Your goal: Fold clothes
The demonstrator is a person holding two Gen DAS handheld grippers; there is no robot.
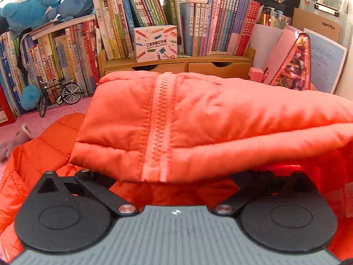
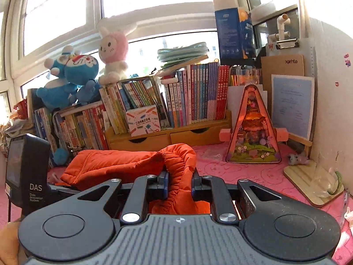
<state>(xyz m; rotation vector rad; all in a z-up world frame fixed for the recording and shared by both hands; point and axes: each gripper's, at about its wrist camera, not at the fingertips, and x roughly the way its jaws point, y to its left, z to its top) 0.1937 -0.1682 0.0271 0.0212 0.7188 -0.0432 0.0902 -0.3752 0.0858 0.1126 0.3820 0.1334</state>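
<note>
Pink mat [image 2: 253, 172] before bookshelf [image 2: 198, 101]

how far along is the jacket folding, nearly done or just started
Partway, it seems. Done: one panel of the orange puffer jacket, zipper showing, is already lifted and doubled over the rest lying on the pink table mat. In hand: the right gripper is shut on the jacket's elasticated edge; the left gripper's fingertips are hidden under fabric. Left: laying it down flat, since it is still a loose, bulging heap.
</note>
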